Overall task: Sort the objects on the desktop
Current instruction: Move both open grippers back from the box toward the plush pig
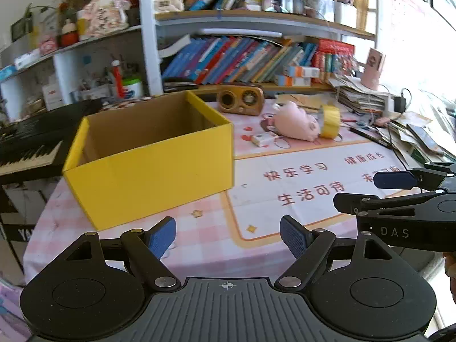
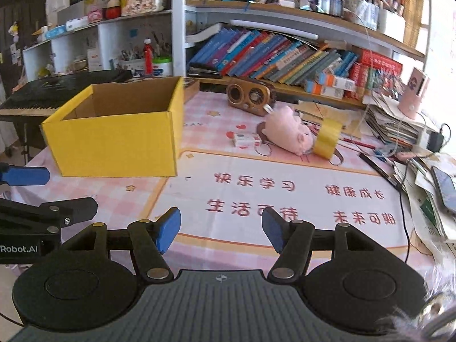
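A yellow corrugated cardboard box (image 2: 114, 131), open-topped, sits at the left edge of the pink checked tablecloth (image 2: 216, 139). Toward the back edge lie a plush pink pig (image 2: 287, 132), a glossy yellow tape roll (image 2: 327, 138) touching it, and a small white box (image 2: 245, 139). The left gripper (image 1: 228, 238) and right gripper (image 2: 221, 229) hover spread, blue ribbed pads empty.

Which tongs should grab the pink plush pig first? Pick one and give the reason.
Right tongs: open, empty, with the pig ahead on their side. Left tongs face the yellow box.

Both the left gripper (image 1: 227, 238) and the right gripper (image 2: 221, 229) are built black, with blue ribbed fingertip pads (image 1: 161, 238), silver rivets and ridged grey bases.
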A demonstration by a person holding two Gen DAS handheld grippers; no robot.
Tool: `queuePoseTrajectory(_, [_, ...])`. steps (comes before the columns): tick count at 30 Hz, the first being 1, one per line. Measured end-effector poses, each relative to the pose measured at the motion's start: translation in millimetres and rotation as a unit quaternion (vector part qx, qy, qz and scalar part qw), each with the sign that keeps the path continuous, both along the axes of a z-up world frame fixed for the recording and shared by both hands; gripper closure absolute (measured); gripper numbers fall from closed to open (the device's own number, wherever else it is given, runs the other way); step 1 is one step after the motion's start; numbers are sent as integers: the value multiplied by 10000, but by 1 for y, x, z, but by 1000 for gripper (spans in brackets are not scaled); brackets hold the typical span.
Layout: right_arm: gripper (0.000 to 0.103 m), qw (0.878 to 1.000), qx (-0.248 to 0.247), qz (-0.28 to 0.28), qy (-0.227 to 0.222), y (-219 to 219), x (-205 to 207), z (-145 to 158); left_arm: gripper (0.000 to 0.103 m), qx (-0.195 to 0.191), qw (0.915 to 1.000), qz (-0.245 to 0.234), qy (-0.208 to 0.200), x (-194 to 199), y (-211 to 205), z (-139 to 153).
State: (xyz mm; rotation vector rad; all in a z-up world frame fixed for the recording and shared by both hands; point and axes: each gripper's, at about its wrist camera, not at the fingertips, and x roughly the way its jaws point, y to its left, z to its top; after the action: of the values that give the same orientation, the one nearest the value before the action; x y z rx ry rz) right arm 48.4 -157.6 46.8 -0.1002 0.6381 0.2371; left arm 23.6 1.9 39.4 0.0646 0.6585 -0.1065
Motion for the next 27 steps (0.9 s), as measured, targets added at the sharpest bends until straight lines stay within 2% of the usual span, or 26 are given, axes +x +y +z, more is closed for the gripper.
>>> queuePoseTrajectory(7, [41,9996,71,-211,154,-24,12,-5,20,39,9993,-347,113,17,-25,-3])
queuePoseTrajectory(27, [40,9971,103,-565,492,-101,60,-15,20,31,9965,-707,438,76,-98,-13])
